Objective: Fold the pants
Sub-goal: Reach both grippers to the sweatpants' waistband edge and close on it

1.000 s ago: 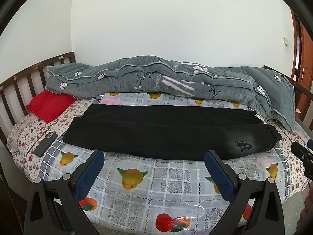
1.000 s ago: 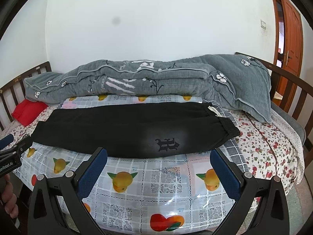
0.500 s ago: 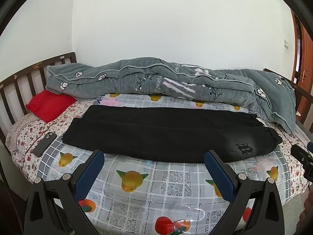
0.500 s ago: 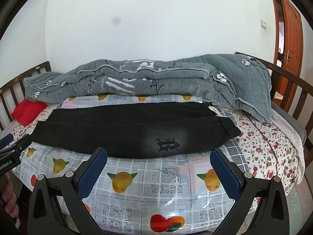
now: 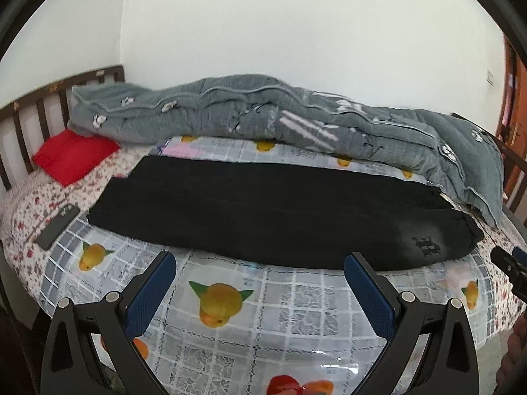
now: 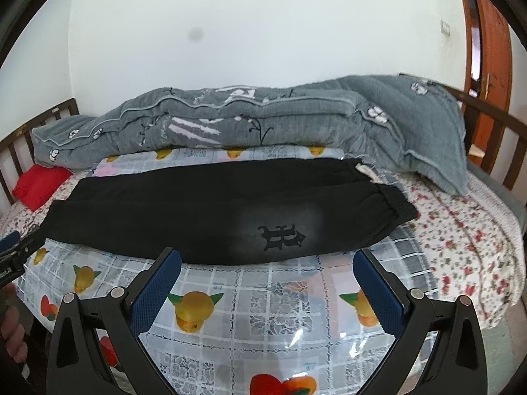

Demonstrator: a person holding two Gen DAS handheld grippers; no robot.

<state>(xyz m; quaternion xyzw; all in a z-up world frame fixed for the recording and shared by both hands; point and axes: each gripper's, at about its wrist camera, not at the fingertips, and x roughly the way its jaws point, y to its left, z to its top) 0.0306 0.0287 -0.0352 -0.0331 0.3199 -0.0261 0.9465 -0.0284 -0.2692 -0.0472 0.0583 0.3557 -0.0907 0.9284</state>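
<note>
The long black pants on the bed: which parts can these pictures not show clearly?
- Long black pants: the underside is hidden against the fruit-print plastic sheet.
- Gothic logo: letters too small in the left wrist view.
- White drawstring: visible only in the right wrist view, partly tucked.

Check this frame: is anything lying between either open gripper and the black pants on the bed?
Nothing visible. Only bare fruit-print cover separates the left gripper and right gripper from the black pants. The phone lies off to their left, the grey quilt behind them.

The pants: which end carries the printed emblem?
The elastic-banded end of the black pants, toward the right gripper; the opposite end is plain.
</note>
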